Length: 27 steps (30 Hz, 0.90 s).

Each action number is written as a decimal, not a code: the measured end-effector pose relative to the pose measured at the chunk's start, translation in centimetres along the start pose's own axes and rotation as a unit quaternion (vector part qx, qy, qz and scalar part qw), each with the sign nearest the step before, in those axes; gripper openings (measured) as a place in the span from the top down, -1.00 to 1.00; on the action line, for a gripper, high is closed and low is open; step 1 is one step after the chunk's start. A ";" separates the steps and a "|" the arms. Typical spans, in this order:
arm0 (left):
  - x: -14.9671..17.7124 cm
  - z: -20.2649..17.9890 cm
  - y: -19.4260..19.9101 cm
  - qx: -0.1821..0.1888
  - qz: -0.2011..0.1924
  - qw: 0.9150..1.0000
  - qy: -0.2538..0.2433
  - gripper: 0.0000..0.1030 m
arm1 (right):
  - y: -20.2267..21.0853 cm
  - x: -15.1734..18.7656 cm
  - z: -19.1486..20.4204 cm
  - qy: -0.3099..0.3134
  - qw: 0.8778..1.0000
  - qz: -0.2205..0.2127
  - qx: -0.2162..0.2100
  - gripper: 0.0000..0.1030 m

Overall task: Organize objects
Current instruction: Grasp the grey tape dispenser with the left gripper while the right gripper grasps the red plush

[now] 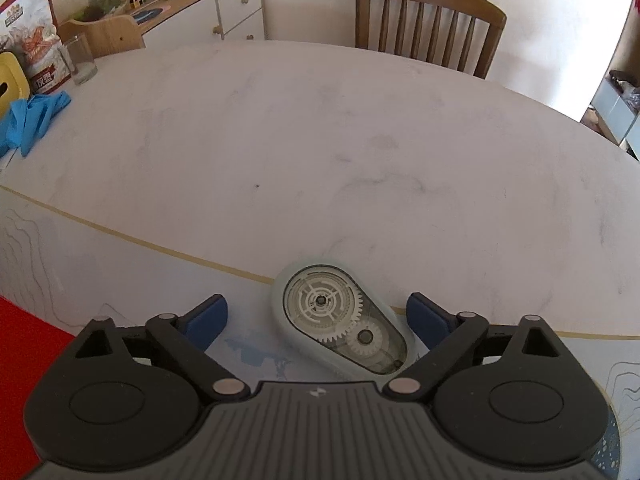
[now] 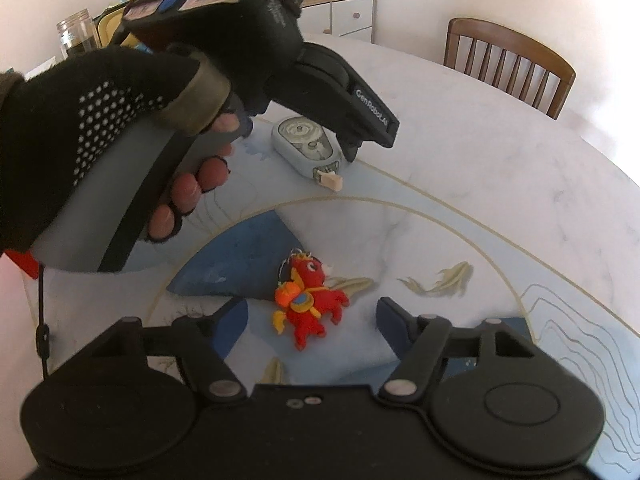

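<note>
Correction tape [image 1: 340, 320] lies flat on the round table [image 1: 320, 140], near the edge closest to the person. It is a pale blue-grey dispenser with a see-through top, and white gears show inside. The left gripper [image 1: 318, 320] is wide open around it. One blue finger pad [image 1: 208, 318] sits on the left of the tape and the other on the right, and neither pad touches it. In the right wrist view the same tape [image 2: 306, 146] lies under the nose of the left gripper [image 2: 352, 148], with its small cream tip pointing toward the middle of the table. A hand [image 2: 100, 132] in a black fingerless glove holds that gripper by its grey handle.

The right gripper [image 2: 312, 320] is wide open too and holds nothing. Between its blue pads lies a little red dragon keychain [image 2: 308, 304] with orange and yellow bits. It rests on a blue painted patch of the table [image 2: 500, 168], and the pads do not touch it. Painted fish swim on the tabletop just beyond the toy.

Far off on the left side of the table stand a drinking glass [image 1: 80, 60] that looks empty, a printed bag [image 1: 36, 36], a yellow box [image 1: 12, 80] and a crumpled blue cloth [image 1: 32, 116]. A wooden chair [image 1: 428, 24] stands at the far side of the table. A white cabinet [image 1: 208, 12] by the wall has toys and small things piled on top.
</note>
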State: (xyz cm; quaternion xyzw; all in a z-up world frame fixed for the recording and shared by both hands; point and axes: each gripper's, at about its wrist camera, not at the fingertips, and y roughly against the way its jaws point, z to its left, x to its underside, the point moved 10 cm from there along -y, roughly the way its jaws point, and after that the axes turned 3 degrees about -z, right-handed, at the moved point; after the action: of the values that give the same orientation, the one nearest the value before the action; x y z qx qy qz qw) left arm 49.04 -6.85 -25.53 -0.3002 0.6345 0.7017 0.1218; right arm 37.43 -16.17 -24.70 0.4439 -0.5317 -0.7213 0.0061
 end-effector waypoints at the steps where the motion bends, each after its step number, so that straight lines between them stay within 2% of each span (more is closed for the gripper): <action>1: 0.0 -0.2 0.1 0.002 -0.003 1.000 -0.002 -0.72 | 0.0 0.0 0.2 0.003 1.000 -0.002 0.002 -0.26; 5: 0.1 -0.9 0.7 0.013 -0.010 1.000 -0.020 -0.36 | 0.0 -0.2 0.3 0.009 1.000 -0.008 0.009 -0.10; 10: 0.3 -1.0 1.0 0.017 -0.011 1.000 -0.021 -0.28 | 0.3 -0.3 0.3 0.008 1.000 -0.013 0.014 0.21; 17: 0.8 -0.3 1.5 0.028 -0.006 0.999 -0.017 -0.22 | 1.0 0.1 -0.2 -0.006 1.000 -0.015 0.018 0.25; 19: 1.1 -0.1 1.9 0.035 -0.005 0.999 -0.017 -0.15 | 1.4 0.4 -0.3 -0.007 1.000 -0.015 0.020 0.25; 27: 4.1 1.1 4.1 0.065 0.008 0.998 -0.023 -0.15 | 3.6 1.7 -1.1 -0.029 0.999 -0.013 0.016 0.26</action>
State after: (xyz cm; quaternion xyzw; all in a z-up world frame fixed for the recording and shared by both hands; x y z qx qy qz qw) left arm 43.29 -7.32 -24.51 -0.2699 0.6782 0.6668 0.1502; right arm 35.44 -19.34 -23.02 0.4302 -0.5372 -0.7250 -0.0258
